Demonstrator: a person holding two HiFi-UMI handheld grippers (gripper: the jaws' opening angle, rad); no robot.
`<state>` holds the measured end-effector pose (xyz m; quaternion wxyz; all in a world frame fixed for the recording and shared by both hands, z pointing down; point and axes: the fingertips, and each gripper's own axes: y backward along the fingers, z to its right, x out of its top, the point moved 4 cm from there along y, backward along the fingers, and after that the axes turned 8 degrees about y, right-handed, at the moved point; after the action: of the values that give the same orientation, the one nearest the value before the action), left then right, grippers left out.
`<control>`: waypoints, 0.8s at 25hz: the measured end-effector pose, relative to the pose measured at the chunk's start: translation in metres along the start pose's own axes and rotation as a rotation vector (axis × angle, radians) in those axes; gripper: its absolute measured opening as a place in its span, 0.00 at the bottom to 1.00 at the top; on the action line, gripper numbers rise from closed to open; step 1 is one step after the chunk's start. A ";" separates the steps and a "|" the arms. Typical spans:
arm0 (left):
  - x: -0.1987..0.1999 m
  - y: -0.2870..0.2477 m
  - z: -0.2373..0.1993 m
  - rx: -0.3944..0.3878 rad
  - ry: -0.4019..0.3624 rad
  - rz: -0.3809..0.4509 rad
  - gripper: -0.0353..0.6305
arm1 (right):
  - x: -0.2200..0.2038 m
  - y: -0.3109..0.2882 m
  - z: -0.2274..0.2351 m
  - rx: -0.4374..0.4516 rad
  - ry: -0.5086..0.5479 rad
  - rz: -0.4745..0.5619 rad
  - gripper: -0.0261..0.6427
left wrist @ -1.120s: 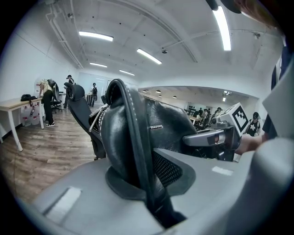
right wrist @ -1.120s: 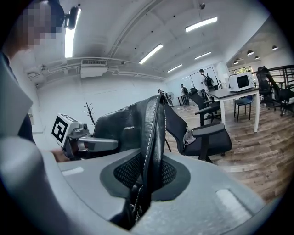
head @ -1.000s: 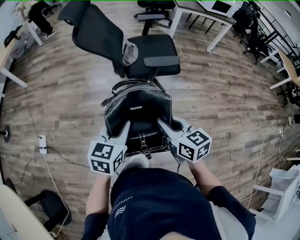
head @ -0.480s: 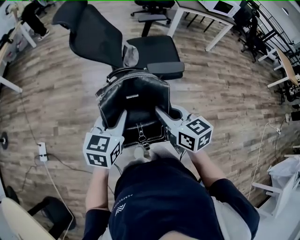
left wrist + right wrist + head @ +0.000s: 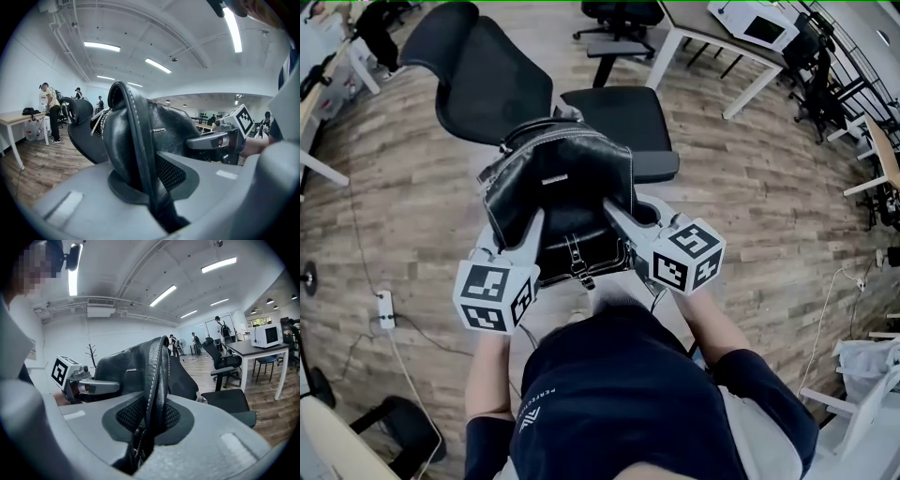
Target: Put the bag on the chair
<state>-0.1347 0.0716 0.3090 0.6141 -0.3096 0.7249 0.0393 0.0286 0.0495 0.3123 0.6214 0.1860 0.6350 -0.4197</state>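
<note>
One black leather bag (image 5: 558, 183) is held in the air by two grippers, one at each side edge. The left gripper (image 5: 532, 223) is clamped on the bag's left seam, with both jaws pressing the leather. The right gripper (image 5: 611, 208) is clamped in the same way on the stitched right edge. The bag stands upright just in front of one black office chair (image 5: 619, 117), at the near edge of the seat but not resting on it. One white power strip (image 5: 384, 307) lies on the wood floor (image 5: 750, 206).

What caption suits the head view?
Left gripper and right gripper hold a black leather bag near a black office chair.
</note>
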 end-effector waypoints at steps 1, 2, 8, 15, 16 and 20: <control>0.005 -0.007 -0.005 0.013 -0.003 0.005 0.15 | 0.004 -0.007 0.008 0.014 0.003 0.007 0.11; 0.011 -0.015 -0.010 0.027 -0.006 0.011 0.15 | 0.008 -0.016 0.018 0.028 0.005 0.013 0.11; 0.043 -0.078 -0.041 0.091 0.016 0.000 0.15 | 0.032 -0.066 0.084 0.091 0.006 -0.001 0.11; 0.087 -0.138 -0.069 0.145 0.022 0.028 0.15 | 0.069 -0.113 0.150 0.142 0.042 0.011 0.11; 0.091 -0.146 -0.074 0.152 0.024 0.031 0.15 | 0.072 -0.120 0.159 0.147 0.047 0.012 0.11; 0.104 -0.182 -0.092 0.174 0.025 0.027 0.15 | 0.080 -0.148 0.194 0.157 0.048 0.013 0.11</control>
<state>-0.1293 -0.1571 0.2951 0.6290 -0.2454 0.7374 -0.0194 0.0269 -0.2071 0.3053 0.5923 0.2481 0.6135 -0.4596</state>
